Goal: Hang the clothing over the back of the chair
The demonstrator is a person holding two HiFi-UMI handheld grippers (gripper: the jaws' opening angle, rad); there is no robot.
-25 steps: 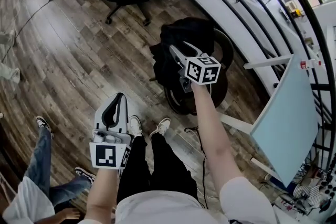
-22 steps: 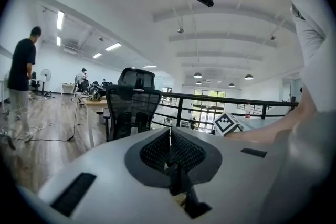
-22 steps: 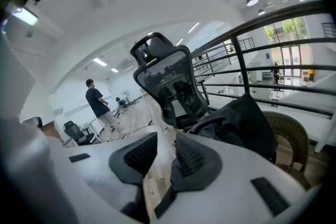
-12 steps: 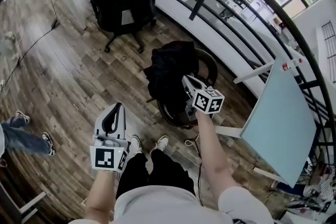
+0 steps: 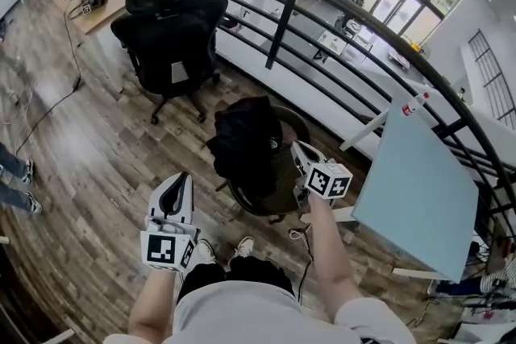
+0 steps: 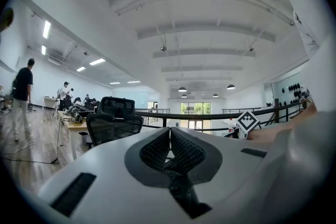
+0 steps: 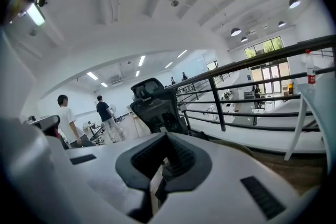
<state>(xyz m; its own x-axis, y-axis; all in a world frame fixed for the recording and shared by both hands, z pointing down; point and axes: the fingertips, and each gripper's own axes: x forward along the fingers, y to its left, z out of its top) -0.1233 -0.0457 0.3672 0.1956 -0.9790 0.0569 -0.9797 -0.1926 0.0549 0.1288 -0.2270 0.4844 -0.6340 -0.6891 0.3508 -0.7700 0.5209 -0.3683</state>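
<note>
The black clothing (image 5: 242,142) lies bunched over the back and left rim of a dark round chair (image 5: 282,191) in the middle of the head view. My right gripper (image 5: 298,149) is just right of the cloth, above the chair's right rim, and clear of it. Its jaws are shut with nothing between them, and in the right gripper view (image 7: 167,137) the pads meet. My left gripper (image 5: 183,176) hangs over the wooden floor, left of the chair and nearer me. It is shut and empty, its pads touching in the left gripper view (image 6: 170,130).
A black office chair (image 5: 173,24) stands beyond the round chair, beside a desk (image 5: 101,2). A dark curved railing (image 5: 322,0) runs behind both. A pale blue panel (image 5: 419,197) on white legs stands at the right. A person's legs (image 5: 14,173) show at the left edge.
My right gripper has drawn back from the clothing toward the chair's right side, and its jaws have closed empty. The clothing stays on the chair. The view has lifted toward the room.
</note>
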